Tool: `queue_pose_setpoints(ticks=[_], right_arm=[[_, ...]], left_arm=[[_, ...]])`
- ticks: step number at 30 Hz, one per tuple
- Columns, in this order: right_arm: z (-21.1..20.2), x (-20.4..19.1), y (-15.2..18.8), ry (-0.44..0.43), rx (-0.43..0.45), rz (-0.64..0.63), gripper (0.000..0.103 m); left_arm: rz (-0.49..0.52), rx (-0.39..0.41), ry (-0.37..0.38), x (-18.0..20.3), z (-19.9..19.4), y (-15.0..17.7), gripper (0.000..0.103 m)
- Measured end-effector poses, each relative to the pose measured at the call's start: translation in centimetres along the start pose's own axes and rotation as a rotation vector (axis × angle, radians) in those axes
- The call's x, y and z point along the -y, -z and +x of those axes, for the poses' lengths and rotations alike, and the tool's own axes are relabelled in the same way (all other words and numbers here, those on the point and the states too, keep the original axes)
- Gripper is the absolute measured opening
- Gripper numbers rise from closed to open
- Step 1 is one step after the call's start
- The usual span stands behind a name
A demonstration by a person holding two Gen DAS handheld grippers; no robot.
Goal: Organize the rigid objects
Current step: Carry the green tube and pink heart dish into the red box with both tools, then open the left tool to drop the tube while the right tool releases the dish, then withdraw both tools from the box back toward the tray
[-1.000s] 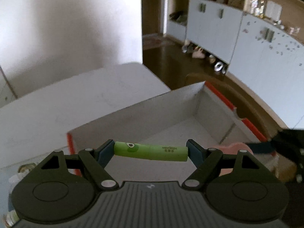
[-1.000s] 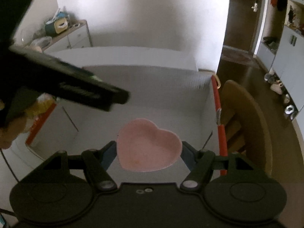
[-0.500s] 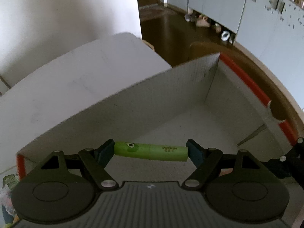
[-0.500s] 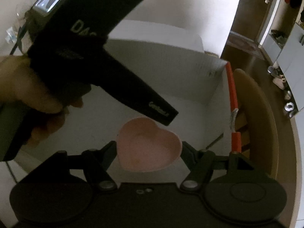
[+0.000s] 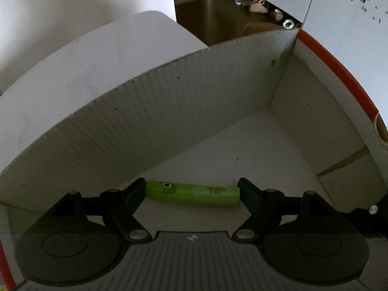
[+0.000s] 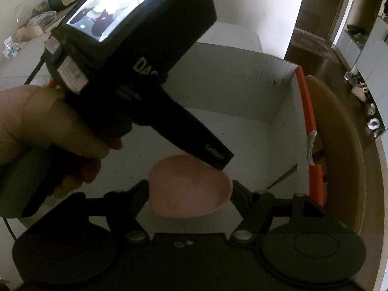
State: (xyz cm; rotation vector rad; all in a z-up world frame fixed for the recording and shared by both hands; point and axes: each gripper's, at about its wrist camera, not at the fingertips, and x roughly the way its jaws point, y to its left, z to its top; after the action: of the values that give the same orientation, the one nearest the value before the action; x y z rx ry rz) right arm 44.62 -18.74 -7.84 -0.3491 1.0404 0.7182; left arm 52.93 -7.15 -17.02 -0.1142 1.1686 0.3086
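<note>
My left gripper (image 5: 192, 195) has its jaws clamped end to end on a green tube (image 5: 192, 195), low inside the white box (image 5: 169, 111). My right gripper (image 6: 190, 189) pinches a pink heart-shaped dish (image 6: 189, 189) over the same box (image 6: 242, 84).

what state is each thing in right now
green tube: clamped end to end in the left tool, over the box floor
pink heart dish: gripped at its sides by the right tool
cardboard box: open on top, nothing lying on the floor that shows
</note>
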Motion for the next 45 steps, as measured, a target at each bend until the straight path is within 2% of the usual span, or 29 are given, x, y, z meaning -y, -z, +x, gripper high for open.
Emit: queue_pose_setpoints(ticks=[9, 18, 30, 45], right_arm=[[-0.3, -0.2, 0.3, 0.000, 0.012, 0.003, 0.080], [-2.8, -0.3, 1.4, -0.016, 0.064, 0.018, 0.084], [-7.4, -0.4, 2.8, -0.066, 0.155, 0.070, 0.089], [-10.5, 0.1, 4.6, -0.108, 0.256, 0.091, 0.091]], left_arm=[[-0.042, -0.029, 0.004, -0.5, 0.0, -0.8, 0.083], [-0.069, 0.018, 0.015, -1.3, -3.0, -1.0, 0.083], [-0.106, 0.172, 0.041, -2.4, -10.3, 1.6, 0.082], [-0.157, 0.359, 0.059, -3.4, -18.7, 5.9, 0.082]])
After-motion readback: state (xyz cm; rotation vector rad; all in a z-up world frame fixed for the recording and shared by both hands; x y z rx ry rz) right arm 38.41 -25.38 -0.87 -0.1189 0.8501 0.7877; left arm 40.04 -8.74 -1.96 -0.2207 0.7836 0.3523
